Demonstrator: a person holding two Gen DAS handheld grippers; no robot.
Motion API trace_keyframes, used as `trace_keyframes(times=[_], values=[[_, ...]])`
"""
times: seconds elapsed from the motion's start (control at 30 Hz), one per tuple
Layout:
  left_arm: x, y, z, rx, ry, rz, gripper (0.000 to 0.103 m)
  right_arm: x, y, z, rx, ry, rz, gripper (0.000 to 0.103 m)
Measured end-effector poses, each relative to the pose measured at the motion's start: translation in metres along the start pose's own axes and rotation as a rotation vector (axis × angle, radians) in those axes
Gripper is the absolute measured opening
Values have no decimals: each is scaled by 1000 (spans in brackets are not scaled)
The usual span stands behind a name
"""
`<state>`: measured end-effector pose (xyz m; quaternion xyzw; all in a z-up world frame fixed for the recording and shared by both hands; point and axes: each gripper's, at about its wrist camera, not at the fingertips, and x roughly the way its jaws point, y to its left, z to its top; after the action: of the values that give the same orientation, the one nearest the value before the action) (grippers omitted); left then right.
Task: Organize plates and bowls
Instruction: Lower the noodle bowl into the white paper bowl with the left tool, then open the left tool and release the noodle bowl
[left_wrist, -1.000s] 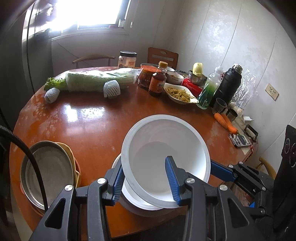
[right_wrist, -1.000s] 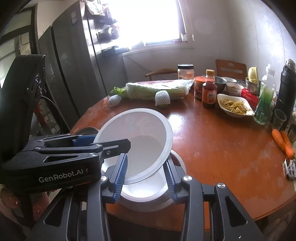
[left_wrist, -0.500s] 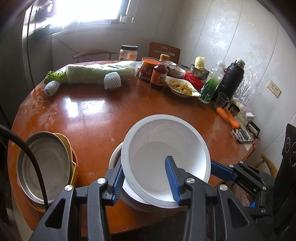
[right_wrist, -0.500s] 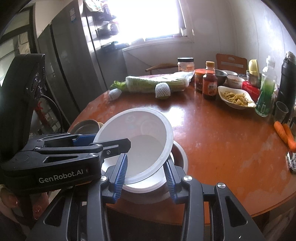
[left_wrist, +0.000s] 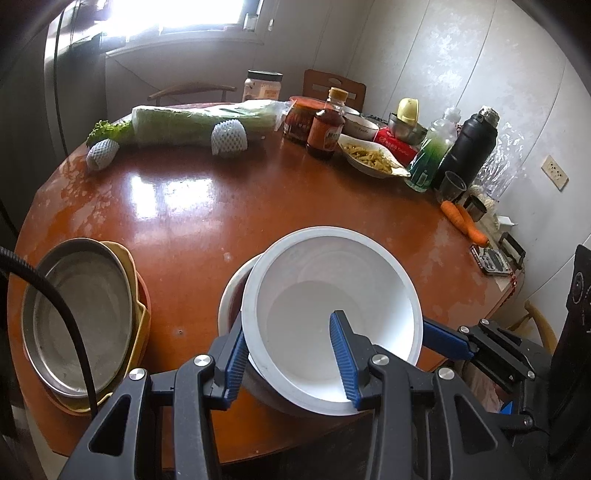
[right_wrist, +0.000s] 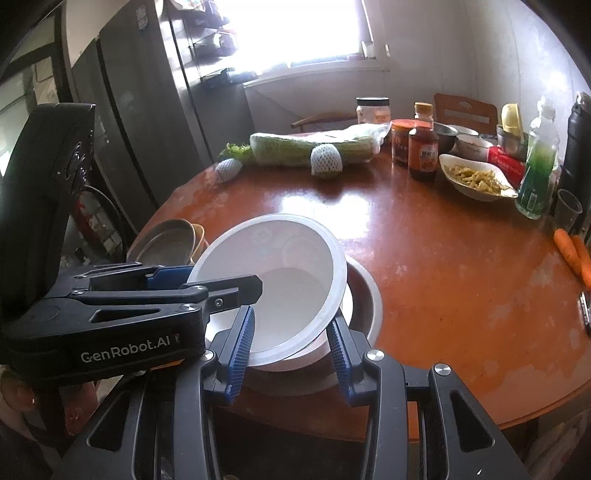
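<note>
Tongs, both pairs, clamp white bowl (left_wrist: 325, 295) rim: left tongs (left_wrist: 290, 354) at near edge, right tongs (right_wrist: 291, 350) at opposite side. Bowl tilted over metal bowl (right_wrist: 364, 295) at tabletop (left_wrist: 184, 206) near edge. Plate stack (left_wrist: 81, 314) beside.

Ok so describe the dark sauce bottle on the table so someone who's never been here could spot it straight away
On the far side of the round brown table, past the long wrapped cabbage, bottles and jars stand together. The sauce bottle stands between a red-lidded jar and a white dish of yellowish food. It alone has a tan cap, dark contents and an orange label.
</note>
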<state>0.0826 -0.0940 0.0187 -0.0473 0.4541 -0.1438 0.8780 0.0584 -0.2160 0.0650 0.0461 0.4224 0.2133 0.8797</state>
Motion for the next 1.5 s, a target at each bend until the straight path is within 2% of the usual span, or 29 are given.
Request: trace_keyframes(times=[0.43,1.5], values=[[12,2,-4,10,13,27,43,12,-1,-8,-11,34,-19,43],[15,7,-5,-2,14,40,43,13,2,-6,-32,39,-42,44]])
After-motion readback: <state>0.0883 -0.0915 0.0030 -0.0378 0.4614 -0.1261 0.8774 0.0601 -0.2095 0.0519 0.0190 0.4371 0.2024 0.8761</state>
